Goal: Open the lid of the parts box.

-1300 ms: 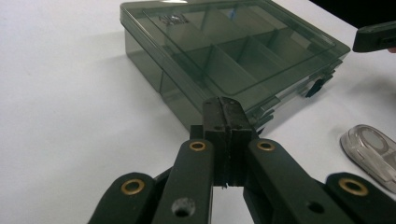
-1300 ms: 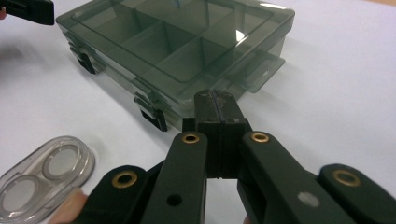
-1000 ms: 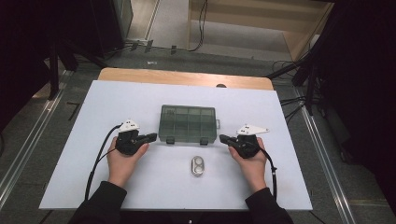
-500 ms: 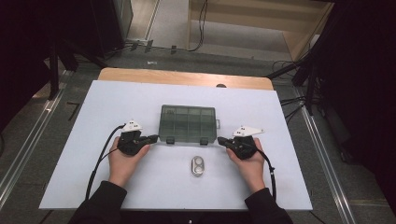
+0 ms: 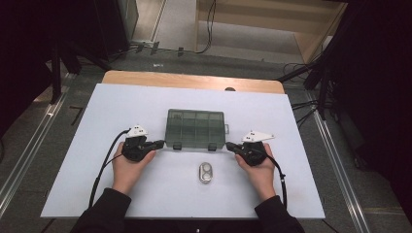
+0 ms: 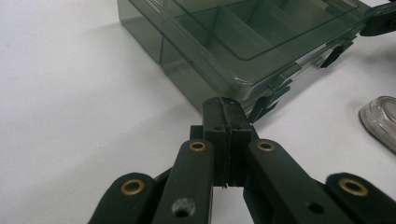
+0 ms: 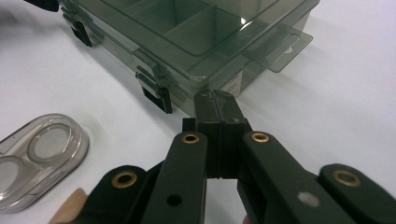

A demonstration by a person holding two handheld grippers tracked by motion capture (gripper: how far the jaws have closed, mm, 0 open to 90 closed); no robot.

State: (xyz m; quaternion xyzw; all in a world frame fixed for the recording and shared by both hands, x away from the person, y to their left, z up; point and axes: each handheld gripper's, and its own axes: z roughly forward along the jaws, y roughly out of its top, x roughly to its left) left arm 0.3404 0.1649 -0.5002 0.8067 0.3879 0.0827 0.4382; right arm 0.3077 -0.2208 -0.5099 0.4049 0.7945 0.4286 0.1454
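Barely moved since the earlier frames: both hands parked at the same spots flanking the compartment box (image 5: 196,128), left gripper (image 5: 156,144) and right gripper (image 5: 230,145) pointing inward as before, box and small clear case (image 5: 206,173) unshifted.

Seen from the high view, compartment box lying mid-table (image 5: 97,184), long axis running 9 to 3 o'clock, lid down, two dark latches (image 5: 177,145) along the near long edge at 6 o'clock. Left gripper just off the box's near-left corner, aimed toward 3 o'clock; right gripper just off the near-right corner, aimed toward 9 o'clock. Roughly equal distance for each hand, neither clearly nearer. Small clear case resting apart from the box toward 6 o'clock, between the two hands.

Left gripper view: jaws of the left gripper (image 6: 223,112) pressed together, clenched on nothing, tips just beside the box's lower corner wall (image 6: 187,70), contact too close to call. Right gripper view: jaws of the right gripper (image 7: 217,103) likewise clamped flat against each other, empty, tips right by the corner under the lid's hang tab (image 7: 280,44), nearest latch (image 7: 156,91) toward 10 o'clock from the tips.

Likely next: working the latches or steadying the box from both ends; the inward line along the box's long axis is what counts.
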